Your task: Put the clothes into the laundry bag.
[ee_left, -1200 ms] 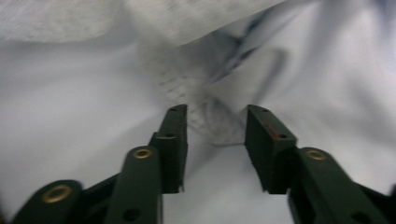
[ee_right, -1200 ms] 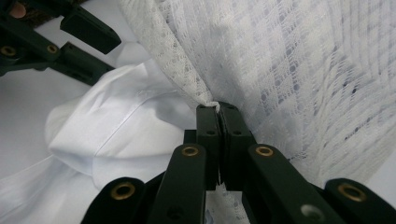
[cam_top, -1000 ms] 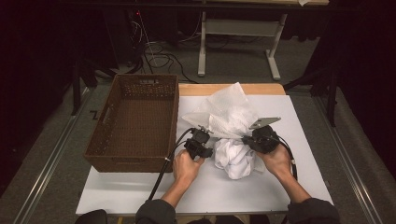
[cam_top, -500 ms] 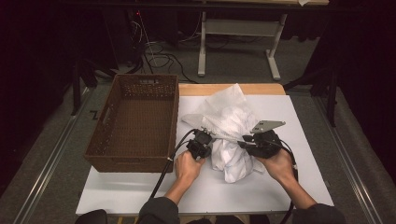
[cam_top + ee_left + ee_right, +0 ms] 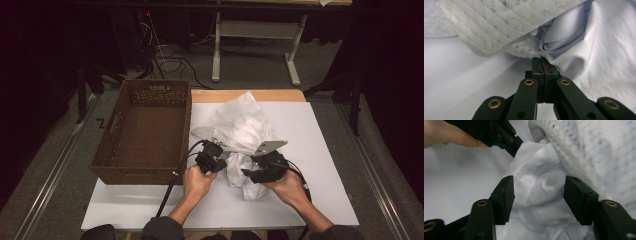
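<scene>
I had the left claw pinched shut on a fold of the smooth white cloth, right at its tips, under the edge of the white knitted piece. My right claw had just been opening; its jaws stood wide with cloth bulging between them, unpressed. I judged the hold had passed to the left side. Against the earlier high view, the bundle lay flatter beside the brown basket, and the right hand sat slightly further off

The right gripper has just spread its fingers around the white cloth, while the left gripper closed.
</scene>
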Demonstrator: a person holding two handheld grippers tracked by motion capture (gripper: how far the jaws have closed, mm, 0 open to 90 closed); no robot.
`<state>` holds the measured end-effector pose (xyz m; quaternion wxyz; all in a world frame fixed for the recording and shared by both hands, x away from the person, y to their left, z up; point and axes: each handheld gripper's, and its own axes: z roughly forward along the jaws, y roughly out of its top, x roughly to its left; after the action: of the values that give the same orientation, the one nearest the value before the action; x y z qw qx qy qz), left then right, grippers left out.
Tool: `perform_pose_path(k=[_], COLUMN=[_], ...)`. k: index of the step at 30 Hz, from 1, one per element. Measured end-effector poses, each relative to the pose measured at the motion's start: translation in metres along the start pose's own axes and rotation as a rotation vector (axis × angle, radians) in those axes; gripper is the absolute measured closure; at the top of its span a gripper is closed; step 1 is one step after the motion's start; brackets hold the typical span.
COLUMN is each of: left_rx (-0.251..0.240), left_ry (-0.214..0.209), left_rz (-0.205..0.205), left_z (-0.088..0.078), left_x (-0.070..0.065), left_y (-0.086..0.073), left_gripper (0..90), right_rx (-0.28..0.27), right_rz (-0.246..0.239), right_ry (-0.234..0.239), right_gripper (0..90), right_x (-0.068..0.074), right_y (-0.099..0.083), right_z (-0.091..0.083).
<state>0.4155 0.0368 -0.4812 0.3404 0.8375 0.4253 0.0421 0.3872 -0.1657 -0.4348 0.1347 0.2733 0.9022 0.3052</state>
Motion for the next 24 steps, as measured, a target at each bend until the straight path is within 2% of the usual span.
perform_pose_path(k=[3,4,6,8,9,11,13,18,24], left_rx=[-0.009,-0.007,-0.013,-0.014,-0.014,-0.014,-0.022,-0.013,-0.001], left_ry=[-0.015,-0.023,-0.034,-0.039,-0.040,-0.043,-0.052,-0.066,-0.084], left_rz=[-0.003,-0.002,-0.006,-0.005,-0.004,0.000,-0.006,0.011,0.017], left_z=[-0.001,-0.002,-0.001,-0.001,-0.001,-0.002,-0.004,-0.007,-0.014], left_x=[0.000,0.001,0.002,0.002,0.002,0.002,0.002,0.000,-0.001], left_y=[-0.003,-0.003,-0.004,-0.004,-0.004,-0.004,-0.004,-0.007,-0.015], left_gripper=[90.0,90.0,90.0,90.0,90.0,90.0,90.0,90.0,90.0], right_rx=[0.042,0.063,0.098,0.128,0.135,0.137,0.120,0.069,0.027], right_rz=[0.002,-0.013,-0.016,-0.017,-0.006,0.007,0.022,0.027,0.100], right_ry=[-0.013,-0.038,-0.059,-0.078,-0.080,-0.068,-0.069,-0.125,-0.179], right_gripper=[36.8,36.4,36.3,42.6,50.5,63.9,72.7,75.8,76.2], right_x=[0.001,0.002,0.002,0.000,-0.001,-0.006,-0.010,-0.017,-0.033], right_y=[0.003,0.004,0.005,0.008,0.008,0.009,0.009,0.011,0.019], right_z=[0.015,0.020,0.030,0.037,0.039,0.042,0.042,0.037,0.034])
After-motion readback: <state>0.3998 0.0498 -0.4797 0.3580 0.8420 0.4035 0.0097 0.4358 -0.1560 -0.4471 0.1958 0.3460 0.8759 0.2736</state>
